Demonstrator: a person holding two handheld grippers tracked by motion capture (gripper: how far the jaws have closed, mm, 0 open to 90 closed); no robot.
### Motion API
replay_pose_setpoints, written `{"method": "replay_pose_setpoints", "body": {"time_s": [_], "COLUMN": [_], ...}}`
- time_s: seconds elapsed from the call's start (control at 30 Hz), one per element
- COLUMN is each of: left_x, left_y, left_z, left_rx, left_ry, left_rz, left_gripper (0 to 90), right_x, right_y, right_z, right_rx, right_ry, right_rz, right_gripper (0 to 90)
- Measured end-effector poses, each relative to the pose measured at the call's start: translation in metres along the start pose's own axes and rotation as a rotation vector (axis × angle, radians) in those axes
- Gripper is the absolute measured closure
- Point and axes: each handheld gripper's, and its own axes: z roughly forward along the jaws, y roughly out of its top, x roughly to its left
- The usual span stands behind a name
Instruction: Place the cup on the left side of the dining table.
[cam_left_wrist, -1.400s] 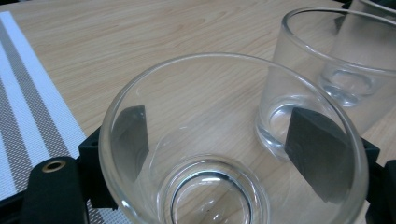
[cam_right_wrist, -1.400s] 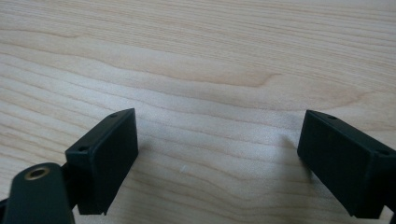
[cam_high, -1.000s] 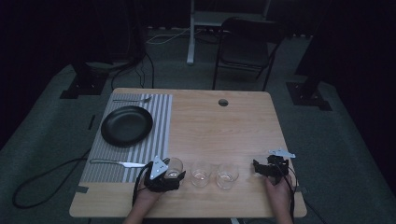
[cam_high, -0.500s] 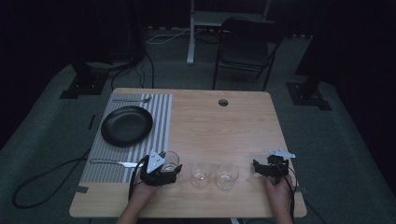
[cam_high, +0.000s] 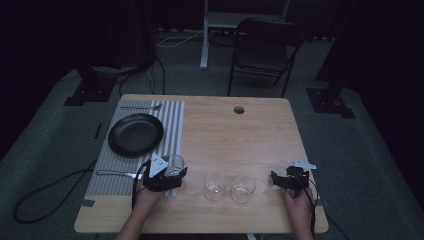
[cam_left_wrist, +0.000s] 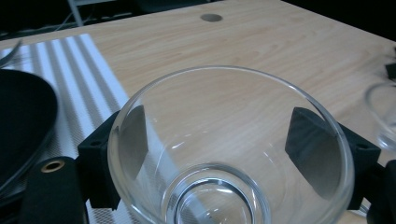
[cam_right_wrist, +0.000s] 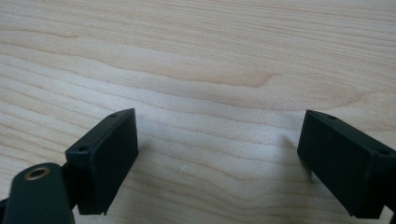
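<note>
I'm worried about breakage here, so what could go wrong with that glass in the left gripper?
The left gripper is shut on the clear glass, with only two black pads against its smooth flared wall, so it might slip or tip if moved quickly. The black plate sits just beyond it on the striped mat, and a knife lies to its left; a careless swing could knock glass against either. The two other glasses stand close on its right, so a sideways drift could clip them.
</note>
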Motion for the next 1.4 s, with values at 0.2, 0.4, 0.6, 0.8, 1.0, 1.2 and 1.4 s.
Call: {"method": "replay_pose_setpoints", "body": {"time_s": [0.2,0.4,0.6,0.8,1.0,1.2,1.4], "left_x": [0.013,0.03,0.045,0.057,0.065,0.069,0.071], "left_y": [0.003,0.006,0.008,0.001,-0.003,-0.008,-0.014], "left_z": [0.001,0.003,0.006,0.013,0.019,0.025,0.027], "left_rx": [0.005,0.007,0.008,0.029,0.037,0.058,0.074], "left_ry": [0.054,0.059,0.09,0.119,0.136,0.195,0.196], "left_rz": [-0.035,-0.069,-0.099,-0.1,-0.119,-0.107,-0.102], "left_gripper": [19.1,19.1,19.1,19.1,19.1,19.1,19.1], "right_x": [0.0,0.0,0.0,0.0,0.0,0.0,0.0], "right_y": [0.0,0.0,0.0,0.0,0.0,0.0,0.0], "right_z": [0.0,0.0,0.0,0.0,0.0,0.0,0.0], "right_rx": [0.0,-0.001,-0.001,-0.001,-0.001,-0.001,-0.001], "right_ry": [0.0,0.0,0.0,0.0,0.0,0.0,0.0], "right_rz": [0.0,0.001,-0.001,-0.001,-0.001,-0.001,-0.001], "right_gripper": [11.8,11.8,11.8,11.8,11.8,11.8,11.8]}}
